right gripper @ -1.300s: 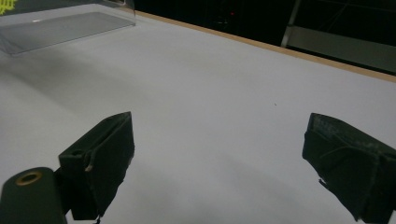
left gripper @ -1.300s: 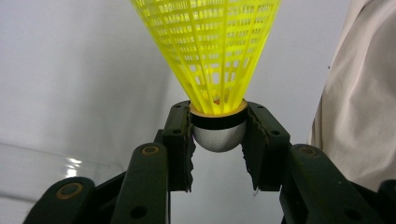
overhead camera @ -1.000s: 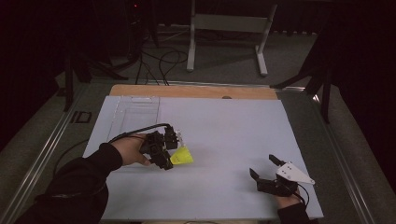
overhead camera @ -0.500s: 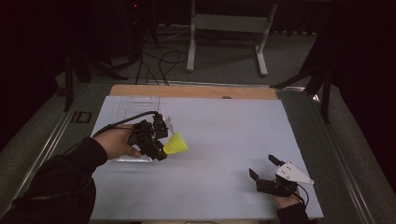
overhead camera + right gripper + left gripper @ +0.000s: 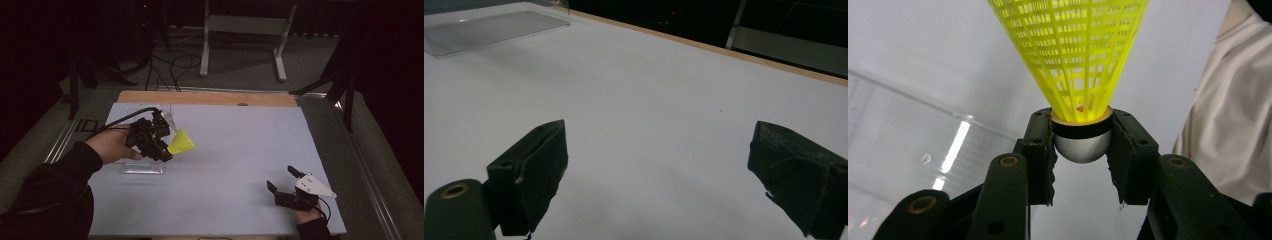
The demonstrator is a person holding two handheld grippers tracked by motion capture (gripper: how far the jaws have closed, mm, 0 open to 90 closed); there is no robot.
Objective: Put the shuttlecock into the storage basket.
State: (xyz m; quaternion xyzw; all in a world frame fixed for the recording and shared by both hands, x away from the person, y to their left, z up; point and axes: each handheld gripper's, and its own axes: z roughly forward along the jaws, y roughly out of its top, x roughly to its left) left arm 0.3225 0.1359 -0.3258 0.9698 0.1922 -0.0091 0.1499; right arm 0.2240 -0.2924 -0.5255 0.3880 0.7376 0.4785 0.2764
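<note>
A yellow plastic shuttlecock (image 5: 182,142) (image 5: 1073,55) with a silver-grey rounded head is held in the air over the left part of the white table. My left gripper (image 5: 161,143) (image 5: 1081,145) is shut on that head, its skirt pointing away from the jaws. Just left of it and below stands a clear plastic box (image 5: 142,169) (image 5: 903,145). My right gripper (image 5: 281,180) (image 5: 659,165) rests low at the table's near right, open, with nothing between its fingers.
The white sheet (image 5: 235,145) covers most of the table, and a wooden strip (image 5: 205,98) shows along its far edge. The clear box (image 5: 489,25) appears far left in the right gripper view. A metal stand (image 5: 240,30) and cables lie on the floor beyond.
My left gripper has lifted the shuttlecock and carried it up and to the left, toward the clear box. The right gripper has stayed put.
</note>
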